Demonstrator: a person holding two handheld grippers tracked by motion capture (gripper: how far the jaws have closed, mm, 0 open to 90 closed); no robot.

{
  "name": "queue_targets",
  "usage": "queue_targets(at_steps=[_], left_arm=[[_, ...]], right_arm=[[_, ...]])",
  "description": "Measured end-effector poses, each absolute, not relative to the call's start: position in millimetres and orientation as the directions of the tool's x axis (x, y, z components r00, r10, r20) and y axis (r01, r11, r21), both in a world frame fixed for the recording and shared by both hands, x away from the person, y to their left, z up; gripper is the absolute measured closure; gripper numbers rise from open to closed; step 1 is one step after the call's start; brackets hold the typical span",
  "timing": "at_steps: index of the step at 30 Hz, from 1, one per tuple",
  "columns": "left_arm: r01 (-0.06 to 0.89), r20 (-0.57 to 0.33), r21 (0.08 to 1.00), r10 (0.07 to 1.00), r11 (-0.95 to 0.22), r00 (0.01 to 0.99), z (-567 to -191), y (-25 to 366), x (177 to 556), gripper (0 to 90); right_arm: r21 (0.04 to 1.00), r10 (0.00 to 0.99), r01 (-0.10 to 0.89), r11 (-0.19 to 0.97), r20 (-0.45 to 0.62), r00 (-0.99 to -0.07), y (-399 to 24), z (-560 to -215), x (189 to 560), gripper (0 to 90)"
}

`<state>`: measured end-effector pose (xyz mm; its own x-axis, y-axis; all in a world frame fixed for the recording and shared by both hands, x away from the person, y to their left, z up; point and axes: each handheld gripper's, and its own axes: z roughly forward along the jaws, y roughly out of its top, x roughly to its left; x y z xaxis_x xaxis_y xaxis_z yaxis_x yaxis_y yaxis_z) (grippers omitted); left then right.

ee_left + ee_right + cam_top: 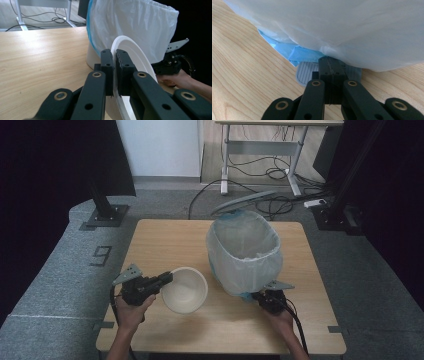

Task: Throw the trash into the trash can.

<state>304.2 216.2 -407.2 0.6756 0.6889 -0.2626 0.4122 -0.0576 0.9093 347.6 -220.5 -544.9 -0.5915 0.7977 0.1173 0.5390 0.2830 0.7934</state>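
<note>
A white bowl point(187, 290) is tilted above the table's front left, and my left gripper point(169, 277) is shut on its near rim. In the left gripper view the jaws point(113, 53) clamp the bowl's point(135, 57) thin edge. A bin point(245, 250) lined with a white bag stands at the centre right, its mouth uncovered. My right gripper point(260, 296) is at the bin's foot, jaws shut on nothing. In the right gripper view its tips point(329, 61) rest over a grey ribbed pedal point(305, 72) under the bag point(337, 25).
The wooden table point(160, 240) has bare room at the back left and along the front. A grey lid-like flap point(245, 201) rises behind the bin. Blue liner point(299, 53) shows under the bag. Cables and a desk frame point(260, 150) lie on the floor beyond.
</note>
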Motion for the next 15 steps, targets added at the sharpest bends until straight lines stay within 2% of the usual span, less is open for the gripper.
queue_targets(at_steps=[15], left_arm=[[0.385,-0.251,0.921,0.665,-0.059,0.703,-379,209,305,85.4]], right_arm=[[0.793,0.799,0.541,0.28,0.12,-0.589,-220,-545,347,89.8]])
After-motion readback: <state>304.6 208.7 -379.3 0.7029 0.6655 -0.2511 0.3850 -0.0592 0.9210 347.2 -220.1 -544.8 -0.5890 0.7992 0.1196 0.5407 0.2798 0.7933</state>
